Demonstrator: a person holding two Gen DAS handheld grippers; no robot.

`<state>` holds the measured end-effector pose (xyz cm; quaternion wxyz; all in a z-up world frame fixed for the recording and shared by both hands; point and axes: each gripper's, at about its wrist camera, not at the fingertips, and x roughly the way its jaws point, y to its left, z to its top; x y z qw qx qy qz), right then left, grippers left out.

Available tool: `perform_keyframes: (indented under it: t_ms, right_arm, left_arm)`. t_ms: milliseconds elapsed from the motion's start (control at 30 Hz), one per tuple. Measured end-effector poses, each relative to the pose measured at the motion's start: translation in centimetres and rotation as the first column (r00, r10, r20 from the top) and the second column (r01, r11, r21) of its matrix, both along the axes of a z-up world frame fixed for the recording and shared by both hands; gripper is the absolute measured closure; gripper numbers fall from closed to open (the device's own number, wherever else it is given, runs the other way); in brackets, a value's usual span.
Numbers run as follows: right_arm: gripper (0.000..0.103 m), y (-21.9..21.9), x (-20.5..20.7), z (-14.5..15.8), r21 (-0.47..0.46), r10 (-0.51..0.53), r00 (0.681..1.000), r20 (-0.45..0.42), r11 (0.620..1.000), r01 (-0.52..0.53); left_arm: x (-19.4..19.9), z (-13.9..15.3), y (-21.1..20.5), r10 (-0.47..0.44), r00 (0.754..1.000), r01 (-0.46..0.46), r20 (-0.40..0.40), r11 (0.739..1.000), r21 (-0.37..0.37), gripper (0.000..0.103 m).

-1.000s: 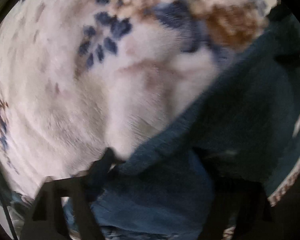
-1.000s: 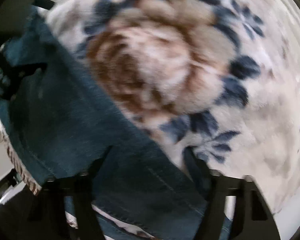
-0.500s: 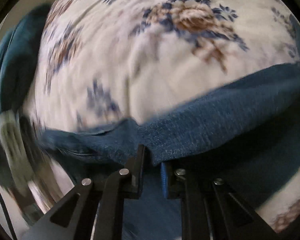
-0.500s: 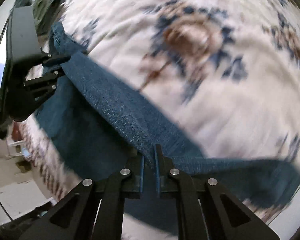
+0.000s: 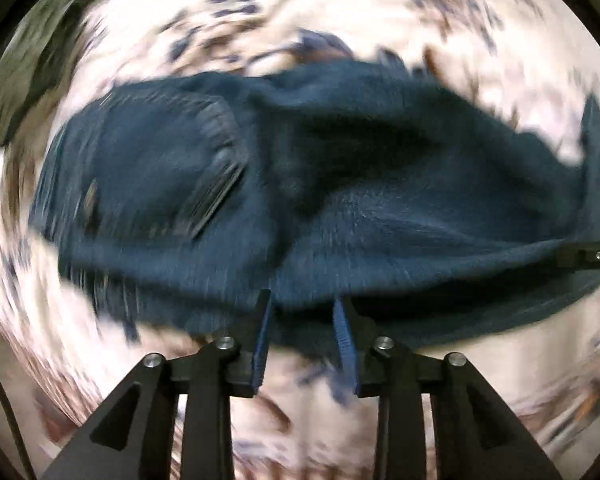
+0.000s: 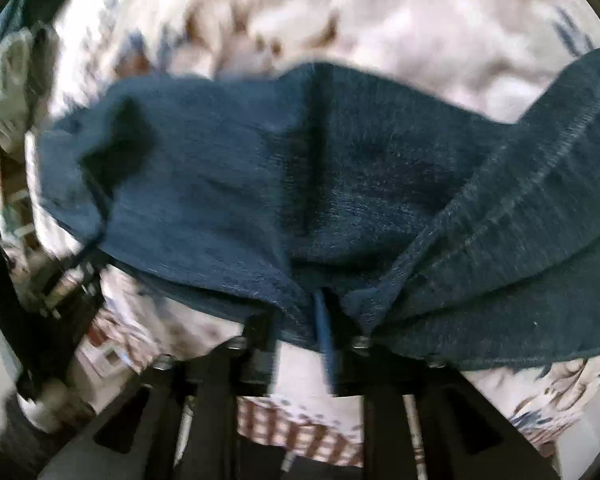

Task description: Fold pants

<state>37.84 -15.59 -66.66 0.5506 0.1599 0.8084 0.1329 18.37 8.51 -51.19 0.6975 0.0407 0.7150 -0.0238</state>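
Dark blue denim pants (image 5: 300, 184) lie folded over on a white floral blanket (image 5: 340, 12); a back pocket shows at the left. My left gripper (image 5: 305, 312) is open, its fingers parted at the near fold edge with no cloth between them. In the right wrist view the pants (image 6: 300, 184) fill the middle. My right gripper (image 6: 300, 320) has its jaws parted a little at the fold edge; cloth drapes over the left finger and I cannot tell whether it is held. The right gripper's tip also shows at the left view's right edge (image 5: 584, 254).
The floral blanket (image 6: 400, 20) covers the bed all round the pants. A checked border (image 6: 300, 428) of the bedding hangs at the near edge. The left gripper's black body (image 6: 52, 304) and blurred clutter stand at the left of the right wrist view.
Both grippers, shut on the denim edge half a second ago, have carried it over onto the pants. The left jaws have opened and let go. Both views are motion-blurred.
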Motion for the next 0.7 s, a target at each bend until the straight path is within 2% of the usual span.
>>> perform_keyframes:
  t_ms: [33, 67, 100, 167, 200, 233, 267, 300, 367, 467, 533, 567, 633, 667, 700]
  right_arm:
    - [0.044, -1.3, 0.6, 1.2, 0.022, -0.041, 0.999, 0.009, 0.999, 0.041]
    - [0.012, -2.5, 1.0, 2.3, 0.042, -0.080, 0.997, 0.012, 0.996, 0.079]
    - [0.006, -3.4, 1.1, 3.3, 0.049, -0.111, 0.994, 0.023, 0.993, 0.110]
    - [0.006, -5.2, 1.3, 5.5, 0.045, -0.179, 0.983, 0.052, 0.983, 0.176]
    - [0.006, -5.9, 1.2, 6.3, 0.033, -0.216, 0.974, 0.070, 0.976, 0.214]
    - [0.006, -8.1, 1.6, 7.8, 0.006, -0.272, 0.956, 0.106, 0.962, 0.273]
    - [0.006, -7.9, 1.0, 8.0, -0.017, -0.305, 0.943, 0.133, 0.951, 0.309]
    - [0.006, -9.7, 1.2, 8.8, -0.060, -0.350, 0.921, 0.168, 0.929, 0.364]
    - [0.006, -13.8, 2.3, 9.7, -0.129, -0.421, 0.881, 0.217, 0.882, 0.453]
    - [0.006, -16.7, 3.7, 7.9, -0.214, -0.505, 0.838, 0.209, 0.812, 0.543]
    - [0.006, -17.3, 4.6, 5.5, -0.244, -0.541, 0.818, 0.196, 0.781, 0.575]
    - [0.006, -17.5, 5.3, 4.3, -0.268, -0.536, 0.823, 0.188, 0.778, 0.569]
    - [0.012, -16.2, 6.1, 1.3, -0.358, -0.482, 0.862, 0.157, 0.786, 0.504]
    - [0.029, -16.2, 6.5, 0.2, -0.407, -0.439, 0.889, 0.132, 0.793, 0.452]
    - [0.063, -16.3, 6.5, -0.6, -0.460, -0.399, 0.909, 0.116, 0.790, 0.406]
  left_arm:
    - [-0.4, 0.8, 0.4, 0.043, 0.999, -0.043, 0.001, 0.999, -0.028, 0.073]
    - [-1.0, 1.8, 1.0, 0.100, 0.995, -0.100, 0.003, 0.993, -0.059, 0.070]
    - [-1.2, 2.4, 1.4, 0.134, 0.991, -0.133, 0.008, 0.988, -0.080, 0.070]
    - [-1.9, 3.7, 2.3, 0.221, 0.975, -0.215, 0.032, 0.968, -0.129, 0.068]
    - [-1.9, 3.8, 2.7, 0.240, 0.970, -0.233, 0.037, 0.964, -0.129, 0.059]
    - [-1.2, 3.5, 3.6, 0.262, 0.964, -0.257, 0.044, 0.961, -0.105, 0.056]
    - [-0.4, 3.5, 4.3, 0.287, 0.956, -0.284, 0.061, 0.957, -0.058, 0.051]
    - [-0.1, 3.4, 5.0, 0.320, 0.944, -0.320, 0.081, 0.947, -0.012, 0.047]
    - [1.5, 2.4, 6.4, 0.394, 0.912, -0.398, 0.111, 0.917, 0.013, 0.047]
    - [3.1, 1.1, 7.7, 0.467, 0.876, -0.472, 0.118, 0.882, 0.011, 0.047]
    - [4.2, -0.6, 7.7, 0.474, 0.877, -0.478, 0.075, 0.877, 0.051, 0.047]
    - [4.4, -1.6, 8.3, 0.473, 0.879, -0.476, 0.053, 0.878, 0.055, 0.047]
    - [4.2, -2.4, 8.1, 0.466, 0.885, -0.466, 0.027, 0.881, 0.078, 0.047]
    - [4.0, -2.8, 7.9, 0.455, 0.890, -0.455, 0.015, 0.886, 0.089, 0.047]
    - [3.8, -2.9, 7.7, 0.442, 0.897, -0.441, 0.011, 0.892, 0.096, 0.047]
